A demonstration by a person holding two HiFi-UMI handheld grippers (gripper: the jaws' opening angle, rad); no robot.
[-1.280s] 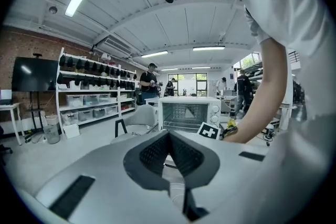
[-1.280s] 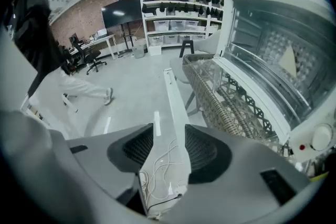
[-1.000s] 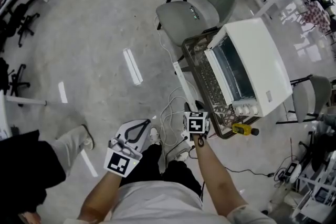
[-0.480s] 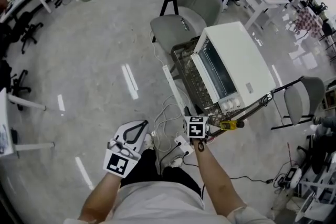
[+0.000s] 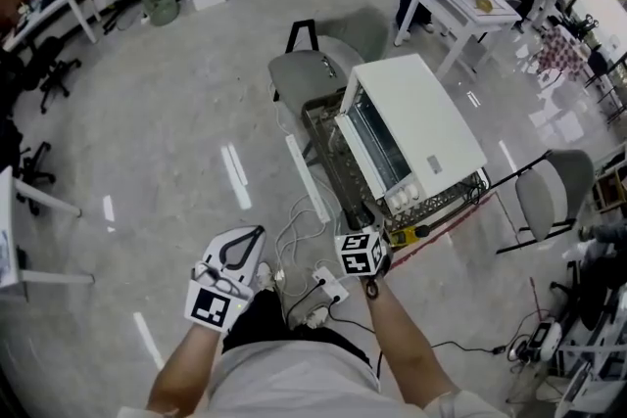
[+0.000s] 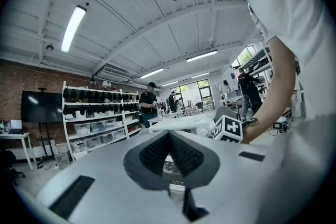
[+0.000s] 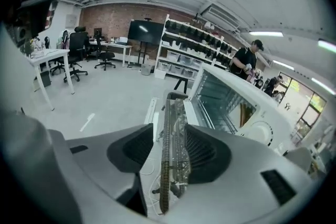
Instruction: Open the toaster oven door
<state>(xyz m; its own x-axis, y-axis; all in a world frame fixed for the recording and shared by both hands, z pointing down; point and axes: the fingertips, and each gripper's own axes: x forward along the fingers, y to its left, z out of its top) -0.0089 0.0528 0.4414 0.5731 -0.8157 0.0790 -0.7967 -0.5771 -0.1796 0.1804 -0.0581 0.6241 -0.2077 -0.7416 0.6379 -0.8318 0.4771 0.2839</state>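
While I'm backing off, right claw (image 7: 170, 134) is staying spread around the dropped-open door (image 5: 338, 162), left claw (image 6: 169, 139) staying pinched; toaster oven (image 5: 416, 127) is lying lengthwise away from me, facing left.

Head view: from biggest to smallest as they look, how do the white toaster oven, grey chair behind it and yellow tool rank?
1. toaster oven
2. grey chair, partly hidden by the oven
3. yellow tool, by far the smallest

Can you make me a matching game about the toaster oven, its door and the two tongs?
Things:
1. toaster oven
2. toaster oven door
3. left tongs
4. right tongs

Descriptions:
a. shut, nothing between them
b. white
c. apart, with the door's edge between them
d. open

Pairs: 1-b, 2-d, 3-a, 4-c
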